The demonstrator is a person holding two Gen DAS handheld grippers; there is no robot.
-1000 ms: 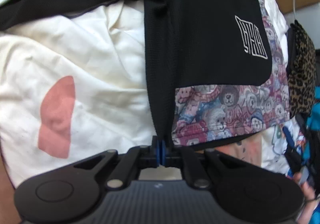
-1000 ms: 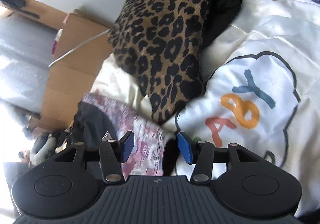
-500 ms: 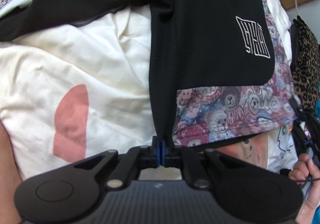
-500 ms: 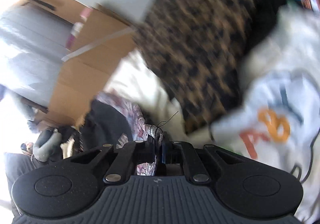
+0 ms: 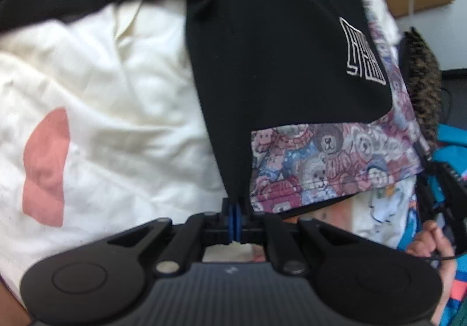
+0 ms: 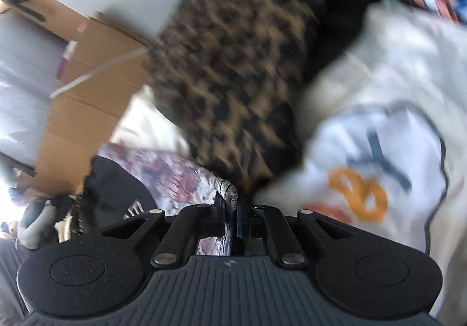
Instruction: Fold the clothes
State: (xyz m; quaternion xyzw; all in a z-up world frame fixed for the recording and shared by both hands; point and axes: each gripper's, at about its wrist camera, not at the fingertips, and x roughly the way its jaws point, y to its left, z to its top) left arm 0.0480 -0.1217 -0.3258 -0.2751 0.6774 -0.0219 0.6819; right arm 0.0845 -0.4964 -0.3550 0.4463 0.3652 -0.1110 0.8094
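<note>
While the left gripper [image 5: 235, 216] pinches the black-and-bear-print shorts [image 5: 280, 69] at their hem, fingers together on it, the right gripper [image 6: 232, 209] clamps another corner (blurred) beside the leopard-print cushion [image 6: 233, 69], shorts spread over the cream bedding [image 5: 116, 110].

To the left of our left gripper [image 5: 235, 216] we see open room: the cream bedding [image 5: 116, 110] lies bare there, with only soft wrinkles. Straight ahead the black garment [image 5: 277, 49] covers the way, its teddy-bear print hem [image 5: 329, 162] just to the right. Further right the passage is crowded: a leopard-print cushion [image 5: 423, 87] rises there, and our right hand [image 5: 432, 241] sits close by. Ahead of our right gripper [image 6: 233, 206] the same cushion [image 6: 239, 72] blocks the way, touching a white printed cloth [image 6: 379, 127] on the right. A cardboard box [image 6: 84, 110] closes the far left.
</note>
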